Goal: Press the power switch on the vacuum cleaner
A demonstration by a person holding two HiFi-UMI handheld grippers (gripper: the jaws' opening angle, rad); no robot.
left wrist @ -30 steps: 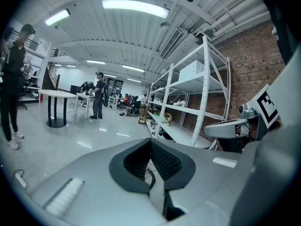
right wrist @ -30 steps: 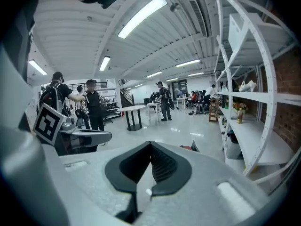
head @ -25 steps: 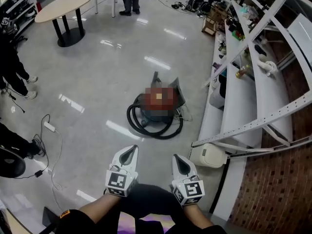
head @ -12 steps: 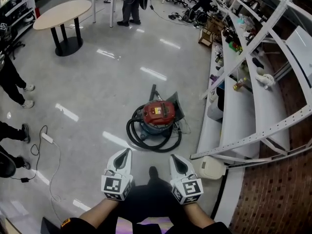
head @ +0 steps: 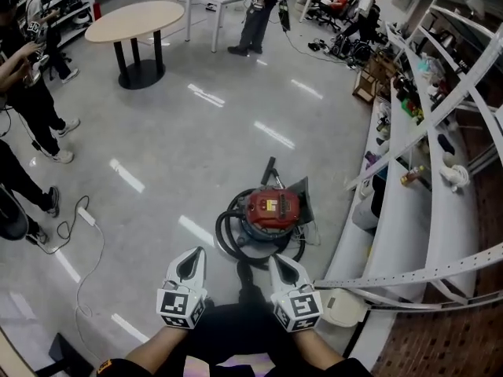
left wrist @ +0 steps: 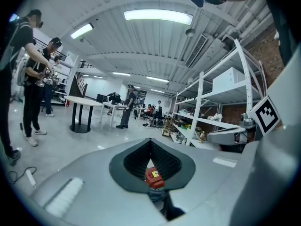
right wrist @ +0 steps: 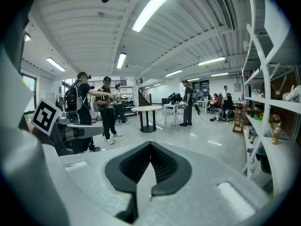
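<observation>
Task status: not begun, no contact. Vacuum cleaner [head: 272,209], a red canister, sits on the grey floor [head: 173,163] ahead of the person, beside the white shelving [head: 409,210], with its black hose [head: 228,246] coiled round the base. Both tools are held low and close to the body, pointing at the canister but well apart from it. Left gripper [head: 191,259]: jaws closed together, nothing between them; its own view catches the red body [left wrist: 151,177] only through the slit below the tips. Right gripper [head: 284,264]: jaws likewise closed and empty, with bare floor showing through the slit. There is a pale label patch on the canister top, but the power switch cannot be picked out at this range; it is probably on the upper housing. Remaining, by my reading: close the gap, lower one closed gripper tip to the top of the canister, find the switch, press it. None of the pressing is done yet.
</observation>
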